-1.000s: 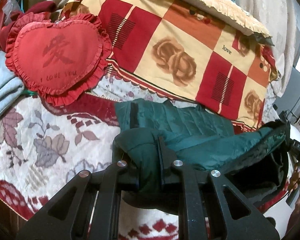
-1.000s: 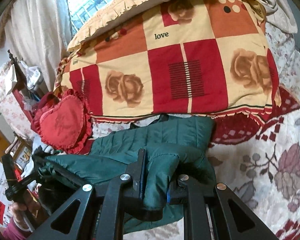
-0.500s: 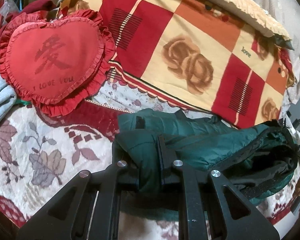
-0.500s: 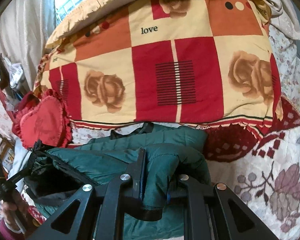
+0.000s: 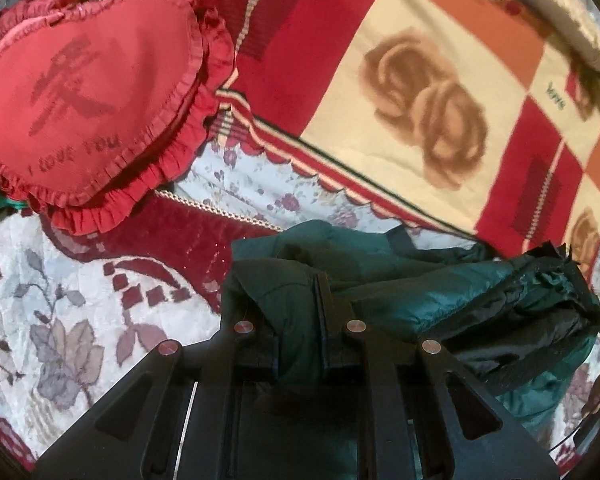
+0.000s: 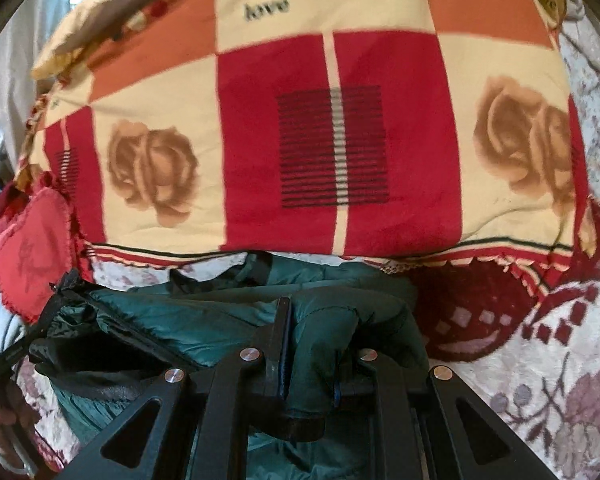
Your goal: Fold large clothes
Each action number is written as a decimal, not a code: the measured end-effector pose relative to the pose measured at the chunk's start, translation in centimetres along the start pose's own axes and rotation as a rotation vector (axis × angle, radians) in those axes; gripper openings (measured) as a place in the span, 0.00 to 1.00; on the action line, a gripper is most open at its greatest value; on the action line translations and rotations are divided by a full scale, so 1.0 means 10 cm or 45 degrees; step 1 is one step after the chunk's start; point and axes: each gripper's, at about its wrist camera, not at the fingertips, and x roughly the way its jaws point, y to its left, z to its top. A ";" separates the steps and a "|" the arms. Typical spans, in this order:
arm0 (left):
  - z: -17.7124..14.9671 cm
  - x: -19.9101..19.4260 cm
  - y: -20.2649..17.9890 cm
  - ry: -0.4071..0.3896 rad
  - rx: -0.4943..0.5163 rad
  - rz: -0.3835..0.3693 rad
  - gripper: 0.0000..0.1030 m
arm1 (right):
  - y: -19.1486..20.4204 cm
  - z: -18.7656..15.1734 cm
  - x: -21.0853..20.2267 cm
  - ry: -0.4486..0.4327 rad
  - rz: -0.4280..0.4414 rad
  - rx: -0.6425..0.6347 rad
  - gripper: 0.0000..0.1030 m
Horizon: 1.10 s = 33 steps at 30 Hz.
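Both of them have a grip on the dark green padded jacket (image 5: 380,280), one at each end of a fold. The left hand-held gripper (image 5: 296,320) is clamped on a thick bunch of the fabric, which bulges up between its jaws; the right hand-held gripper (image 6: 312,344) is pinched on the other corner the same way. The jacket lies on the bed (image 5: 60,320), on the flowered bedspread, directly ahead of both tools and stretching across from one to the other, with its black lining showing at the open side.

I judge the step in hand to be carrying the lifted half forward over the part already lying flat. The next move, as I see it, calls for both ends to travel together so the edge stays level, then to be laid down on the lower layer before the jaws let go; the puffy fabric looks likely to spring back if it is dropped loosely.

Compared with a second ago, both tools have pushed forward. The patchwork rose quilt (image 6: 340,140) just beyond the jacket now fills much more of each view, the red heart cushion (image 5: 88,92) ahead and to the left of the left tool looms larger, and less of the flat green layer shows in front of the gripped fold.
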 end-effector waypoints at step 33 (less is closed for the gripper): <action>0.04 -0.31 0.14 -0.163 -0.079 -0.258 0.78 | 0.94 -0.32 -0.19 -0.035 0.205 -0.305 0.78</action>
